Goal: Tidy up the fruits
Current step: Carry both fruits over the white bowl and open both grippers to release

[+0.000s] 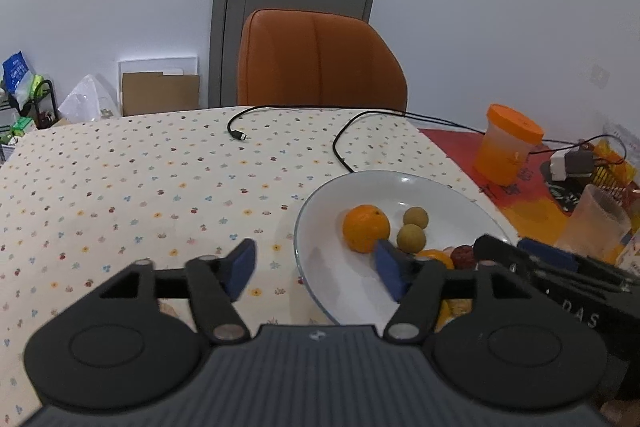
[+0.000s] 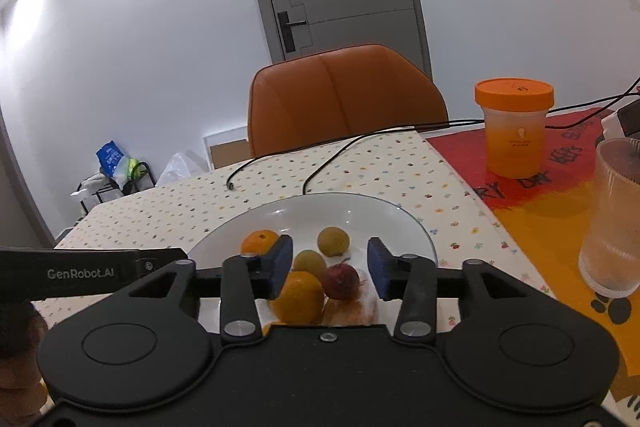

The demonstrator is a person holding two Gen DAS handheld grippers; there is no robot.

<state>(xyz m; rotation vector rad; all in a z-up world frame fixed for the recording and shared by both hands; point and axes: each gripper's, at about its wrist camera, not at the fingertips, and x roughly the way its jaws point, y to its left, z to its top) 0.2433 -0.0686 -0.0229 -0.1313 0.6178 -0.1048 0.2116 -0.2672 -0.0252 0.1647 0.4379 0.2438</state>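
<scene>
The fruits are gathered in the shallow white ceramic plate [image 2: 400,223] on the flower-patterned tablecloth [image 1: 140,187]: two round oranges [image 2: 298,297], two small green-brown fruits [image 2: 333,241] and a small dark-red apple [image 2: 341,281]. The right gripper [image 2: 330,269] is held low over this cluster, fingers spread wide and empty, probably so that a fruit can be placed or taken. The left gripper [image 1: 316,269], likewise wide and empty, straddles the plate's near rim. A pale fruit beneath the apple is blurred and partly hidden

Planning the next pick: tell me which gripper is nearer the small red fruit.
Right. The right gripper is open directly over the small red fruit; the left gripper sits open at the plate's left rim.
</scene>
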